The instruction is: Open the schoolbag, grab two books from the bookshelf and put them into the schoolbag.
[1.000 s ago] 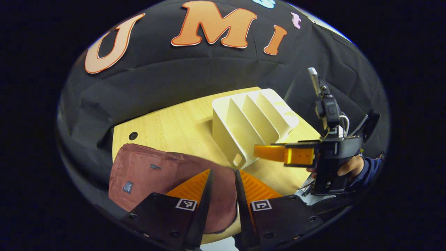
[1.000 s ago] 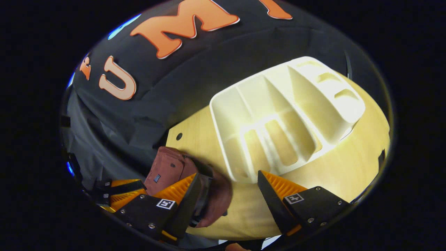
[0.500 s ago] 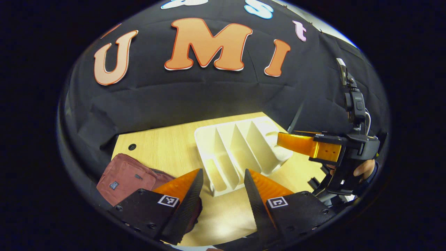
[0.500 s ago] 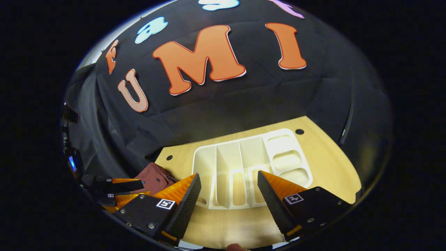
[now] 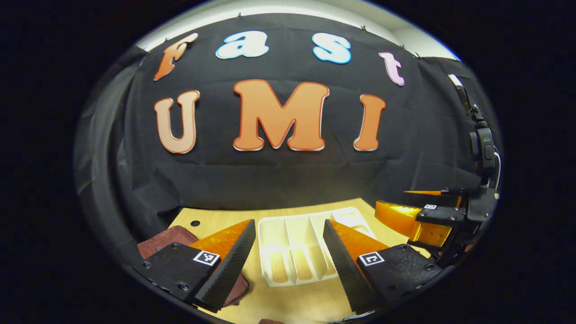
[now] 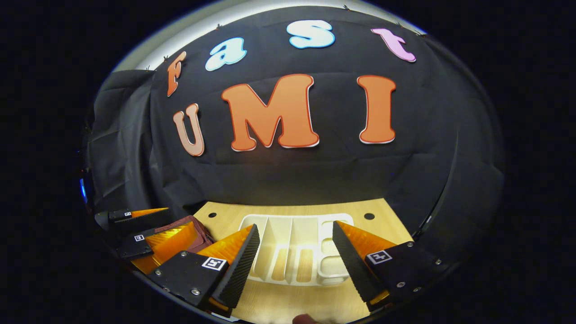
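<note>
Your left gripper (image 5: 288, 252) hangs above the near edge of the wooden table (image 5: 216, 220) with its jaws spread wide and nothing between them, and your right gripper (image 6: 294, 256) is just as wide and just as empty. The white bookshelf (image 5: 292, 252) lies straight ahead of both, its dividers running away from you, and every slot you can see into is bare, with no books standing in it. The schoolbag (image 5: 166, 236), a dull red fabric pack, sits low and to the left of your left gripper, just beside the bookshelf, partly hidden behind your left finger; whether its zip is open cannot be told from here. In the right gripper view the schoolbag (image 6: 193, 227) lies well to the left, past the other gripper, so your left hand is clearly the nearer one. Judging by the empty slots, the books may already be packed.
</note>
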Available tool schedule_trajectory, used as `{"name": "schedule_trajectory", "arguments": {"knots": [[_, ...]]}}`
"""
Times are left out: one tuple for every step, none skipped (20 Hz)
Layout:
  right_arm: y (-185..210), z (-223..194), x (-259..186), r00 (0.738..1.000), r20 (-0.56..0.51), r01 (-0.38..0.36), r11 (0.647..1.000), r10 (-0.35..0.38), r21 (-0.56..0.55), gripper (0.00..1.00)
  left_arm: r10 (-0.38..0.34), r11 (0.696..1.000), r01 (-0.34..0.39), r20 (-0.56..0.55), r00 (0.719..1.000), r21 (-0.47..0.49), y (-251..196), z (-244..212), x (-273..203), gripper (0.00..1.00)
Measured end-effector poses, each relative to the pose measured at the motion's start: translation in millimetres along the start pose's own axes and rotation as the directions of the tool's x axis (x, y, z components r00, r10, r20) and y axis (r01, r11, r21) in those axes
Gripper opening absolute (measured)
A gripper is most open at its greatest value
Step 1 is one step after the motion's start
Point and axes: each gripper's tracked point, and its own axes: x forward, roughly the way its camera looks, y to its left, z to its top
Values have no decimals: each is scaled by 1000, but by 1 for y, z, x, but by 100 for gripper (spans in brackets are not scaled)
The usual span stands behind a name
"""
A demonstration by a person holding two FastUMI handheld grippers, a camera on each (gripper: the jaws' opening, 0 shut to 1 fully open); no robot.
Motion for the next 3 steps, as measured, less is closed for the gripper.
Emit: {"name": "schedule_trajectory", "arguments": {"knots": [[-9,6,-9,1000,23,13,1000,-13,-7,97,27,1000,-26,27,999,-12,6,2,-6,96],[-11,14,-16,999,39,10,1000,-9,-9,97,55,998,-54,58,997,-20,12,4,-10,96],[-11,21,-21,999,51,6,1000,-6,-9,97,71,997,-69,96,993,-26,17,10,-14,96]]}}
